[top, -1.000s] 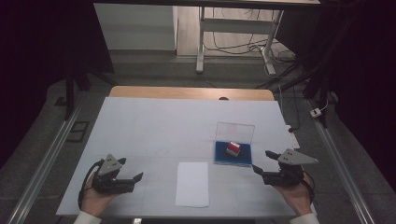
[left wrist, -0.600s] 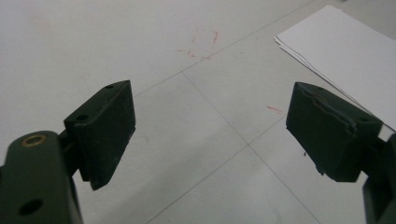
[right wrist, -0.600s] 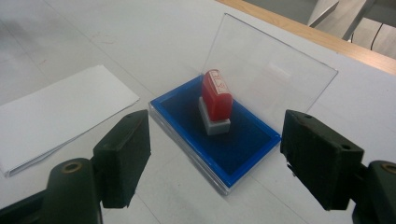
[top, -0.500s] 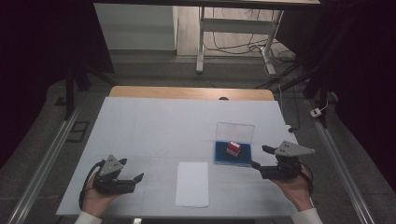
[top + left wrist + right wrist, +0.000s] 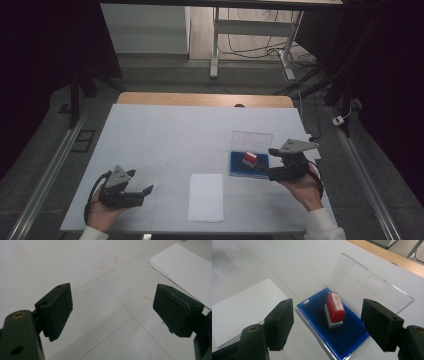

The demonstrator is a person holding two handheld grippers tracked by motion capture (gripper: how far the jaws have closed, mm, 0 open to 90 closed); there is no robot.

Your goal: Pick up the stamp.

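Note:
A red stamp with a grey base stands upright on a blue ink pad in a case whose clear lid stands open behind it. My right gripper is open just right of the case, held above the table, with the stamp in line between its jaws but apart from them. My left gripper is open low over the bare table at the near left, holding nothing.
A white sheet of paper lies at the front middle, between the grippers. Faint red pen marks show on the white table cover. A wooden edge runs along the far side.
My right gripper has risen and moved left toward the ink pad case, and now points at the stamp. The left gripper has stayed put.

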